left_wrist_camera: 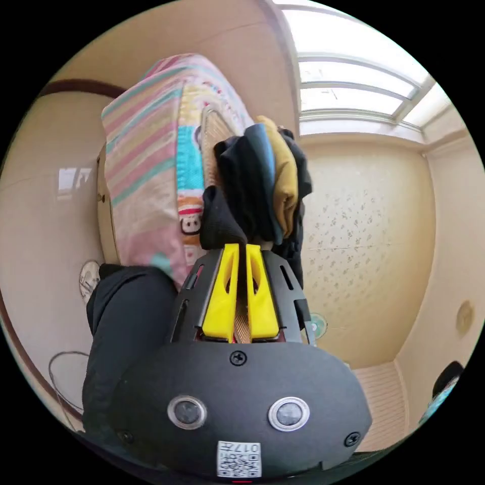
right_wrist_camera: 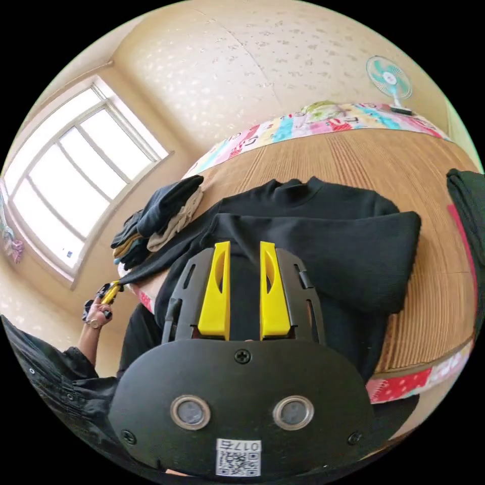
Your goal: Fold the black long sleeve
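In the left gripper view, the left claw (left_wrist_camera: 241, 248) is clenched on a black sleeve end (left_wrist_camera: 220, 220) at its tips; a stack of folded clothes (left_wrist_camera: 268, 182) sits just beyond, against a striped mattress edge (left_wrist_camera: 146, 166).

In the right gripper view, the right claw (right_wrist_camera: 244, 246) is released, jaws apart over the black long sleeve (right_wrist_camera: 323, 237) lying on the woven bed mat (right_wrist_camera: 353, 156). Off to its side, the sleeve stretches to the left claw (right_wrist_camera: 112, 292), held by a hand (right_wrist_camera: 96, 318).
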Motion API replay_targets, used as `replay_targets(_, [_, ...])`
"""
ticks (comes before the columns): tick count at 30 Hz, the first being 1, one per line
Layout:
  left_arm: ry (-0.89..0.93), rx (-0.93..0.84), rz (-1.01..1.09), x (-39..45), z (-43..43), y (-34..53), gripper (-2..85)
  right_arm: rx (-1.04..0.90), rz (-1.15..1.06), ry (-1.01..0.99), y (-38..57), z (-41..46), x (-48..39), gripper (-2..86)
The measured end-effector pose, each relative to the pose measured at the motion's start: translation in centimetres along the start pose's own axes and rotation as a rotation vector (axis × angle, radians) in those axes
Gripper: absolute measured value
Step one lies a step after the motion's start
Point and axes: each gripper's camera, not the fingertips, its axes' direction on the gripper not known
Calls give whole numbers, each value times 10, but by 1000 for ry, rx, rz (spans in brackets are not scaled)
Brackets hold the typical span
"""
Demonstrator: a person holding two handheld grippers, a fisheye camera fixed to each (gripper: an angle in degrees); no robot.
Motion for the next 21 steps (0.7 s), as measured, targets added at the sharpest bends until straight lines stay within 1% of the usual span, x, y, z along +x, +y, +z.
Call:
replay_targets(1, [10,40,123,32,-7,6,27,-25,32,67,-1,6,14,90])
replay_targets(2, [22,55,184,48,-9,9,28,-43,57,89,-1,11,22,90])
replay_targets(3, [57,67,308,83,-7,18,28,-94,111,107,0,27,37,87])
replay_targets(4, [104,51,417,117,2,29,28,-169,156,92,2,50,50,84])
replay_targets(5, [133,36,466,134,9,36,29,-212,170,85,4,65,56,80])
replay_targets(6, [200,-7,567,167,27,54,30,-147,156,102,10,76,57,72])
replay_targets(7, [263,-72,659,200,50,77,32,-71,120,106,18,84,54,65])
replay_targets(8, [296,-120,702,216,64,92,32,-55,118,114,20,88,53,61])
replay_targets(10, [421,-361,864,273,129,169,34,-48,97,152,20,102,45,54])
replay_targets(11, [443,-421,897,284,144,192,34,-50,92,159,20,105,43,52])
replay_targets(12, [475,-530,956,302,175,243,35,-49,83,167,19,111,41,50])
replay_targets(13, [488,-618,1004,313,202,297,36,-42,83,158,20,115,42,48])
replay_targets(14, [490,-660,1022,317,214,323,37,-39,88,144,19,116,44,47])
replay_targets(16, [504,-826,1093,319,254,420,43,-23,132,42,20,114,58,46])
replay_targets(19, [499,-1014,1087,296,276,493,76,1,202,-49,31,98,77,48])
replay_targets(21, [464,-1004,1067,271,269,502,88,37,218,-37,42,83,80,57])
